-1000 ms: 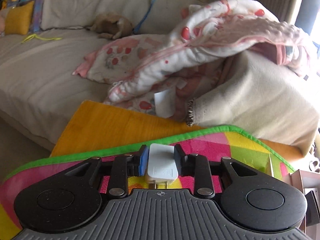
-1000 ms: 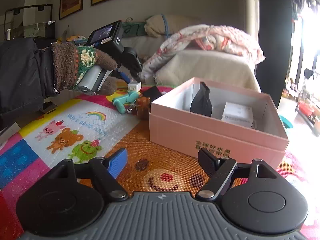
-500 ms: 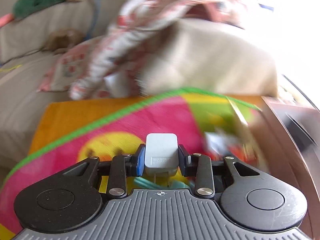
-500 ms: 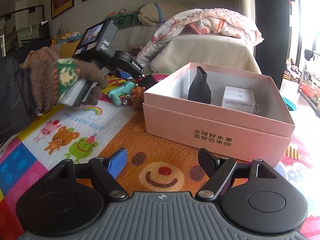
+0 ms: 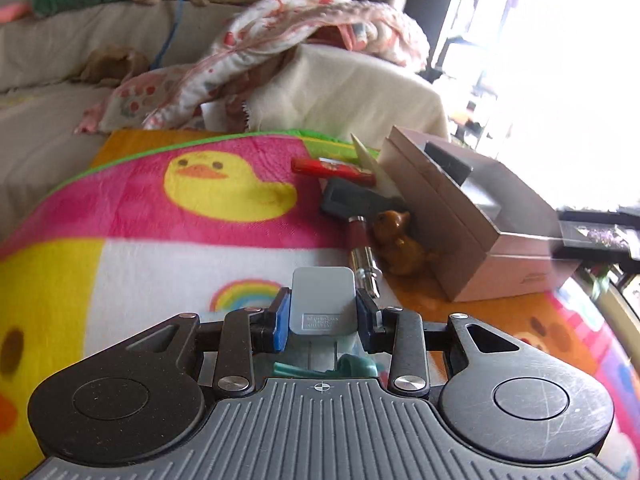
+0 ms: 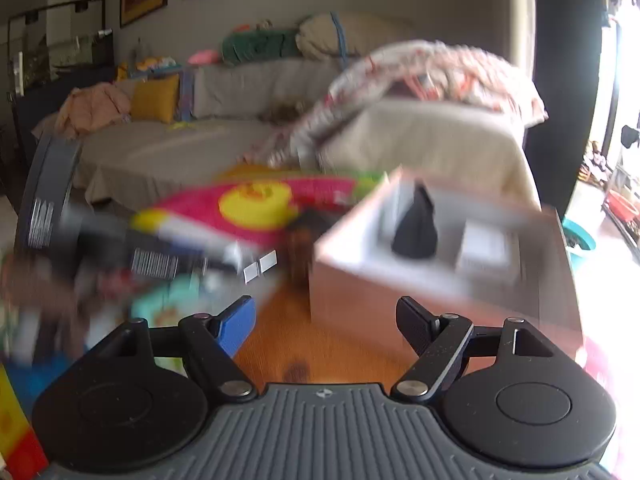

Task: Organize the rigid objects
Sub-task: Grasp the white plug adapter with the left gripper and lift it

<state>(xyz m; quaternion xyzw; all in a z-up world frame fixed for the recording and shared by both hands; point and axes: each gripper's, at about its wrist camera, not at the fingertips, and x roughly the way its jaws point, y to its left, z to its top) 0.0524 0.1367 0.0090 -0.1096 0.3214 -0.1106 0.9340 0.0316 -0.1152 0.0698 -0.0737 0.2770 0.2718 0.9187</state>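
White charger (image 5: 322,301) clamped between the pads of the left gripper (image 5: 322,314), lifted above the mat (image 5: 160,240); pink box (image 5: 472,216) ahead and to the right. Small, rounded, pale grey-white. Right gripper (image 6: 325,326) spread wide, empty, facing the box.

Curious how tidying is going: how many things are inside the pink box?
2: a black object at the left, a small white box to its right. The pink box's near wall may hide more.
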